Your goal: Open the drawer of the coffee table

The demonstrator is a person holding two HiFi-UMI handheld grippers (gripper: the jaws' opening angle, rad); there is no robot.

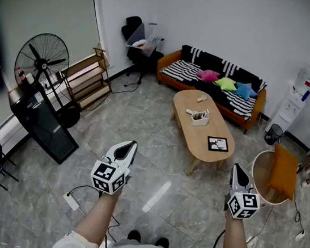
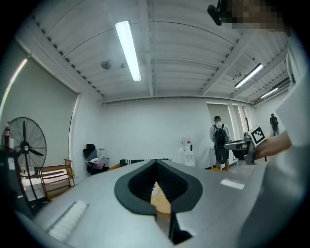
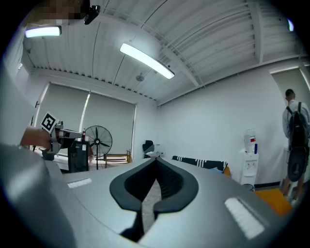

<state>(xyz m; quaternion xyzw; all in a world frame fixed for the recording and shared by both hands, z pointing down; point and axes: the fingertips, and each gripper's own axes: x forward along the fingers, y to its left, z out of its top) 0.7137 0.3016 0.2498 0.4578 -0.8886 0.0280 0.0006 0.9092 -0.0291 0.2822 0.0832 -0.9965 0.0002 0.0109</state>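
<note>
Here, the left gripper (image 1: 132,146) and the right gripper (image 1: 237,169) are pointing level, each with its jaws pressed together and gripping nothing. The coffee table (image 1: 191,134) is standing well apart at about 12 o'clock, before the sofa (image 1: 188,71).

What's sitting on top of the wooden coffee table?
On the coffee table sit a small white basket, a small pale object beyond it, and a black-edged square card nearer us. What the basket holds is too small to tell; anything beneath the tabletop is covered.
</note>
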